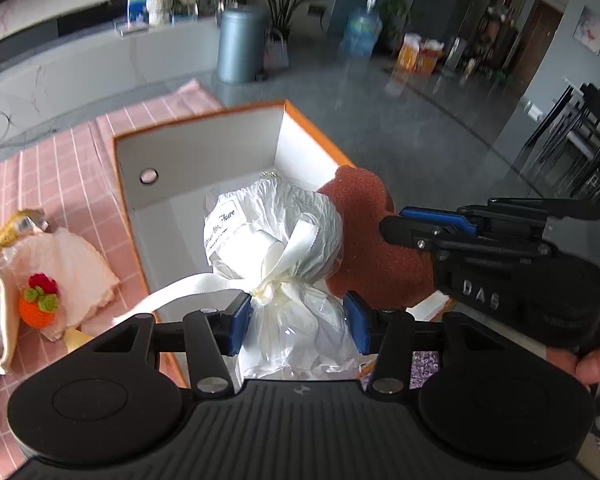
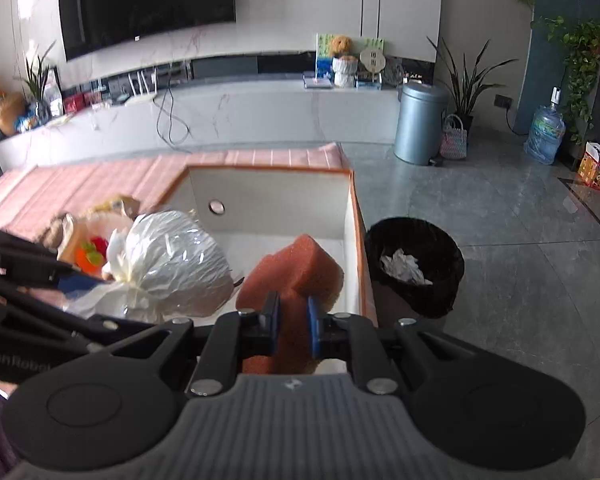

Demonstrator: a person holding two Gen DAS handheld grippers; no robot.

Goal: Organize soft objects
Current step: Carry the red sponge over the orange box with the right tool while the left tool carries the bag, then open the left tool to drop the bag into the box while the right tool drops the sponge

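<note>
The left claw (image 1: 298, 320) is clamped on a white crinkled plastic pouch tied with a cream ribbon (image 1: 276, 240), its blue pads pressing the gathered neck just below the bow, with the round bulk of the pouch hanging ahead of the fingers at 12 o'clock. The pouch hangs over the open mouth of a white cardboard box with orange edges (image 1: 204, 152), which stands on a table covered by a pink checked cloth (image 1: 52, 176). A round hole shows in the far wall of the box.

The right claw (image 2: 294, 322) is clamped on a reddish-brown lobed sponge (image 2: 296, 268), squeezing its narrow part between nearly closed pads. In the left wrist view the sponge (image 1: 364, 236) sits at 3 o'clock of the pouch, touching it or just beside it, above the right-hand part of the box. In the right wrist view the pouch (image 2: 172, 264) is at 9 o'clock of the sponge, and the box (image 2: 268, 188) opens beneath both.

On the cloth at 9 o'clock of the box lies a heap of pale pink fabric (image 1: 76, 268) carrying a small crocheted orange and red fruit (image 1: 38, 300). On the grey floor at 3 o'clock of the box stands a black-lined waste bin (image 2: 416, 264) holding crumpled white paper. A fingertip of the person's right hand (image 1: 598, 364) shows on the right claw's handle.
</note>
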